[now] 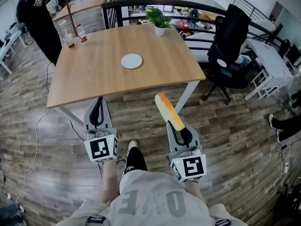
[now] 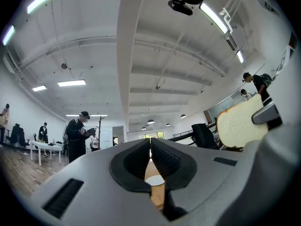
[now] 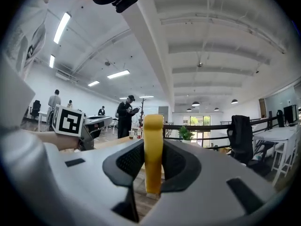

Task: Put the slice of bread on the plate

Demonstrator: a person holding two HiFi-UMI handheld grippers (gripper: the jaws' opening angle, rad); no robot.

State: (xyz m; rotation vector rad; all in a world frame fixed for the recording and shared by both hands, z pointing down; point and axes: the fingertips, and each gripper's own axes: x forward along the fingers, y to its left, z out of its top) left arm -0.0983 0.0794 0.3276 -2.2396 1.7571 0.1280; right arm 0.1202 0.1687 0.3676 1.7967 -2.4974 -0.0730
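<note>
- No brand can be read. Each gripper's cube bears a black-and-white square marker, and the big pale letters on the person's shirt are too skewed to make out.
- The slice of bread (image 1: 169,111) stands on edge, pinched in the right gripper (image 1: 180,132). Its crust is golden-orange.
- It hangs over the floor, short of the table (image 1: 94,74) (the white plate (image 1: 131,61) lies mid-table).
- The left gripper (image 1: 98,102) has its jaws pressed together on nothing.
- Only the left gripper view shows the slice's broad cream face.
</note>
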